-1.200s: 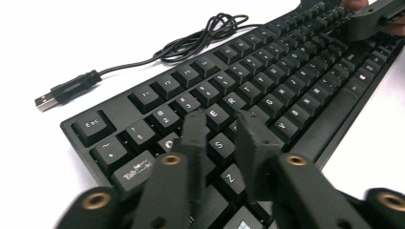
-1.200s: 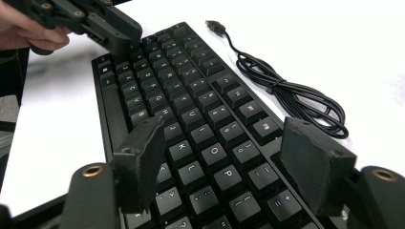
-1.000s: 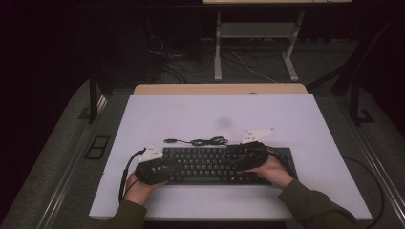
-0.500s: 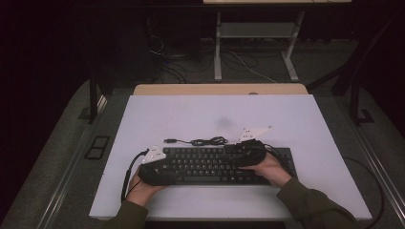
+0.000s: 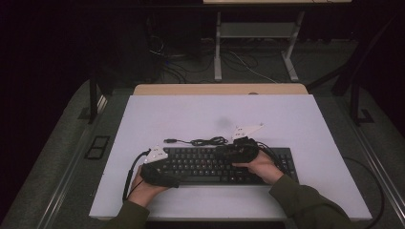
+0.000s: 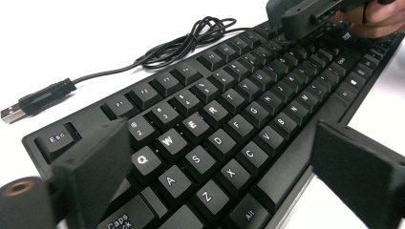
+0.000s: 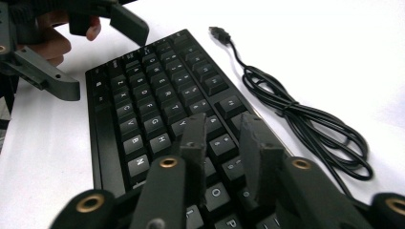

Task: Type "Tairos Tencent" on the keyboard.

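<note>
Now, from big to small:
Table: a wide, flat, white top — smooth and plain.
Keyboard: a long black plastic slab lying near the person's edge of the table, its long side running left to right. Its keys are small square bumps with white letters.
Left gripper: low at the keyboard's left end, over the Q, A and Z keys. Its two blocky black jaws have just been opening and now stand wide apart, one at the keyboard's back edge and one at its front edge. No pad presses on it.
Right gripper: over the keys on the right half. Its jaws have just been closing and now stand close together with a thin gap — nothing is pinched between them.
Which hand is nearer: both sit right on the keyboard. The left one looks ready to grip across the short way.
Cable: thin, black and bendy, in a loose coil just behind the keyboard.
Plug: small and silver, at the cable's free end on the table.
</note>
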`<state>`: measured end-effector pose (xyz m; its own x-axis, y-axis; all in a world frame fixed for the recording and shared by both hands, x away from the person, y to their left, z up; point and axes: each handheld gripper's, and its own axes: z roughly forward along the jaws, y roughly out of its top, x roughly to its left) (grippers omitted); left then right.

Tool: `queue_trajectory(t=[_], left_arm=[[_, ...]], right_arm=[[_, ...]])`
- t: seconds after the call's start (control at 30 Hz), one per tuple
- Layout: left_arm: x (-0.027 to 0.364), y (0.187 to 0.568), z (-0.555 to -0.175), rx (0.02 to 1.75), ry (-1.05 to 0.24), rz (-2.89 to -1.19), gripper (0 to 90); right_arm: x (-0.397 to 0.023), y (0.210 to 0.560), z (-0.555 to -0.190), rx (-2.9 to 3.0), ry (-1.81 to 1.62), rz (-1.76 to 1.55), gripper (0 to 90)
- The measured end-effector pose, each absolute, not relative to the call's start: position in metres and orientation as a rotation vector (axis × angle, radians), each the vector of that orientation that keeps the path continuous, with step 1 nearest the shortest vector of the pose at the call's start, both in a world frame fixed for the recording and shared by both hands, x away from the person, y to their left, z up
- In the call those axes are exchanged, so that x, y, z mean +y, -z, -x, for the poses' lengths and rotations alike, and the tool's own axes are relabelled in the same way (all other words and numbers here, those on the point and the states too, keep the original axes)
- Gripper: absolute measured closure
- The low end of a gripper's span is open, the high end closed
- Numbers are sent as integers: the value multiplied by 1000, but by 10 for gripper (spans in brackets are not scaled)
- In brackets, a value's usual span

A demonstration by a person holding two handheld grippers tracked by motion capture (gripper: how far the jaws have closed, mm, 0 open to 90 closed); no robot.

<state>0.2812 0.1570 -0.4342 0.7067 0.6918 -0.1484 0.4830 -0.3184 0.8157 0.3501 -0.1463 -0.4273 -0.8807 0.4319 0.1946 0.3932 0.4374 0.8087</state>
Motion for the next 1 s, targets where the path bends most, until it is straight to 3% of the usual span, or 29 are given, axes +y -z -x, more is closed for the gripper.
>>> queue_trajectory(t=[0.3,1.0], left_arm=[[156,434,-281,898,-296,-1989,0],[156,437,-282,881,-283,-2010,0]], right_arm=[[-136,433,-350,2708,-1421,-707,895],[-131,439,-350,2760,-1340,-694,897]])
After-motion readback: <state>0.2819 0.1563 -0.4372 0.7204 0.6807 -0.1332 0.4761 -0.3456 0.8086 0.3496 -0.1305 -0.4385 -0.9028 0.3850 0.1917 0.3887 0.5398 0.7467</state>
